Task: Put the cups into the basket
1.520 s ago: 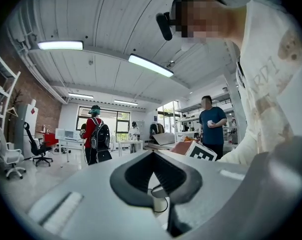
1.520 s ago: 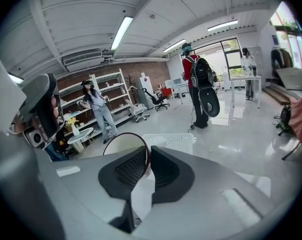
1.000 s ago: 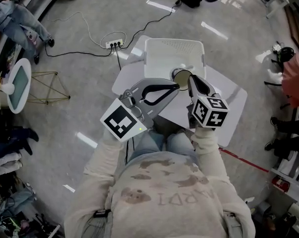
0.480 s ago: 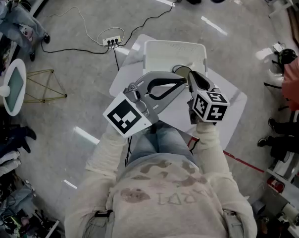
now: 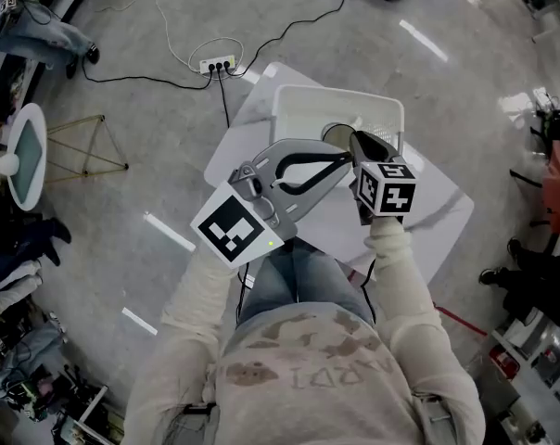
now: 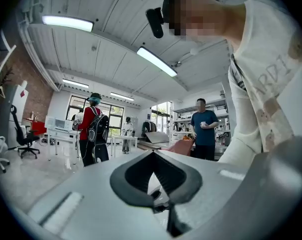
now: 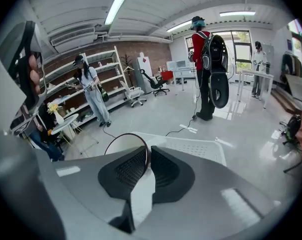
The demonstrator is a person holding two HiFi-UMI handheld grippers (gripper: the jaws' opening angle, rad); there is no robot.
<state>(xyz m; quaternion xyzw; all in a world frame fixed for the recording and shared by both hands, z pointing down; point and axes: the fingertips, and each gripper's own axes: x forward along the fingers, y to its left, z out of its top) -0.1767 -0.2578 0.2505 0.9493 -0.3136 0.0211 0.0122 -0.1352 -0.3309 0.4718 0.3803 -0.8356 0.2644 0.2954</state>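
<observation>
- Cup is round and pale, with a thin dark ring all around its top edge.
- Its open mouth faces up in the head view, and the inside looks light.
- In the right gripper view the cup shows as a dark hoop with a pale middle, just past the jaws.
- It is over the near part of the white basket, close to the near wall. I cannot tell if it touches the bottom.
- The basket is white with tiny holes in its floor, and it sits on a white counter.
- The right gripper reaches forward from the person's right sleeve, with its marker cube close to the hand.
- Its jaws are squeezed onto the cup's thin wall, one pad inside and one outside.
- The left gripper lies slanted across the front of the person, pointing toward the right gripper.
- Its tips sit just beside the right gripper, near the cup.
- In the left gripper view its jaws are pressed together at the tips and hold nothing.
- That view looks up and back at the person's top and a big bright room.
- A black cable and a white plug strip lie on the grey floor past the counter.
</observation>
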